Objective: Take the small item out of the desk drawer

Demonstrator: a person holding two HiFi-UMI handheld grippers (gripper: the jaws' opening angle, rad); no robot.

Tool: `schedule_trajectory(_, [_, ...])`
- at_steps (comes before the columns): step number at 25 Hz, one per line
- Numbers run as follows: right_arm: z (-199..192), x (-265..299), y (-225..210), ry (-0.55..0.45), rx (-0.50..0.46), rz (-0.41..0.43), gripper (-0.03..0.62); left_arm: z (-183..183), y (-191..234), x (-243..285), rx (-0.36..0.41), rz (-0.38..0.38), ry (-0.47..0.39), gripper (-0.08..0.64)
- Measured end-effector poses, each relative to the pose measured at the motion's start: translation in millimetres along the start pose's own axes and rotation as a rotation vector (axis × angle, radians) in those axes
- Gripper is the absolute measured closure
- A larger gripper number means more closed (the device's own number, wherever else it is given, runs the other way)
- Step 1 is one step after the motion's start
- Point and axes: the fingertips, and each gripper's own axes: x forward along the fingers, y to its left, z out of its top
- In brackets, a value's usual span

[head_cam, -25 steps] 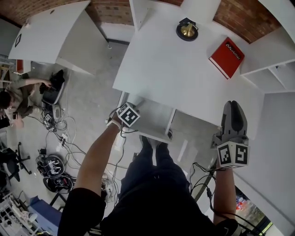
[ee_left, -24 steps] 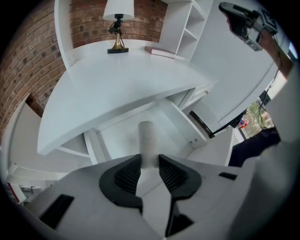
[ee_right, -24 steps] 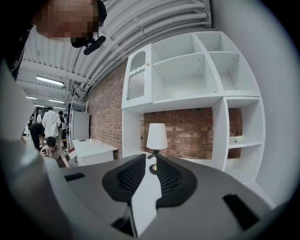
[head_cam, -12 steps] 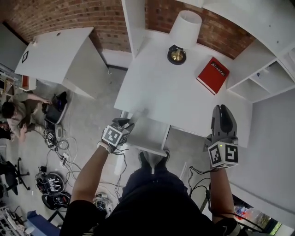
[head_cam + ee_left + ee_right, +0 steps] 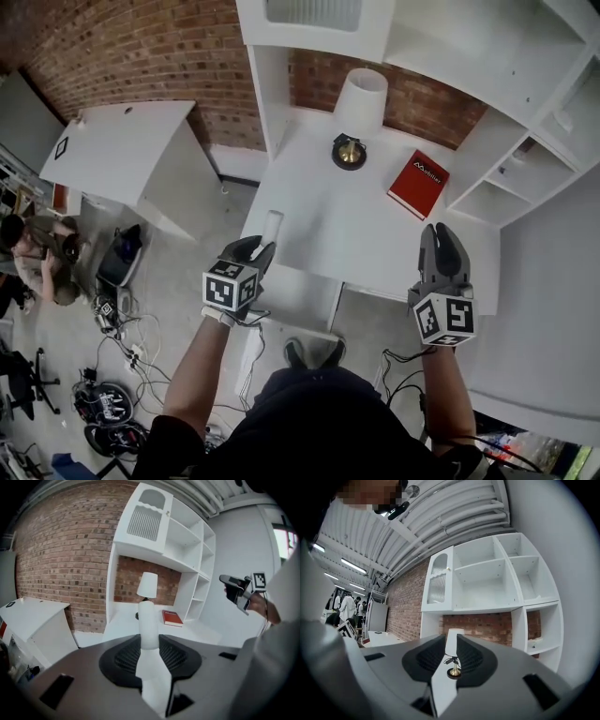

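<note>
Holding the white tube (image 5: 148, 620) by its lower end, my left gripper (image 5: 253, 251) has its jaws pinched tight on it, and the upper end sticks up clear of the tips. The tube is out of the drawer (image 5: 300, 298) and sits just over the front left corner of the desk (image 5: 319, 216). My right gripper (image 5: 442, 240) hangs off the front right edge with a narrow gap and nothing in it. As I read it, the step is carrying the tube clear and setting it down. I'd hold an even squeeze, keep the tube upright and land its base flat before loosening, since a tall thin thing looks tippy. There's plenty of room because the front half of the desk is bare. The lamp (image 5: 349, 150) at the back middle and the red book (image 5: 418, 184) at the back right are well apart from the tube. The drawer looks pulled out under the front edge, so I'd stay above it. Shelves (image 5: 497, 178) wall the back and right edges, and past the left edge it's a drop to the floor.
</note>
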Motion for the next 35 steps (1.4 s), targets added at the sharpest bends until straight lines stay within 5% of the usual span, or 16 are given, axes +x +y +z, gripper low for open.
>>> schedule_trajectory(7, [18.9,-7.1,-0.2,-0.018,0.001,-0.027,0.522,49.2,14.2,-14.7,-0.050,0.041,-0.153,0.440])
schedule_trajectory(14, [17.4,-7.6,1.7,-0.008,-0.014,-0.056,0.522,67.7,19.0,-2.5,-0.024,0.024,-0.191,0.440])
schedule_trajectory(20, [-0.7,-7.7,-7.8,0.020,-0.004,-0.100,0.522,65.9,27.7,37.9,0.021,0.018,-0.146,0.440])
schedule_trajectory(24, [-26.0,0.5,-26.1,0.056,0.034,-0.109,0.525,57.7,30.5,83.0,-0.021,0.015,-0.122,0.440])
schedule_trajectory(35, [-77.1,54.3,-90.6,0.126,0.076,-0.071,0.526,-3.3,62.1,213.2,-0.025,0.134,0.087,0.440])
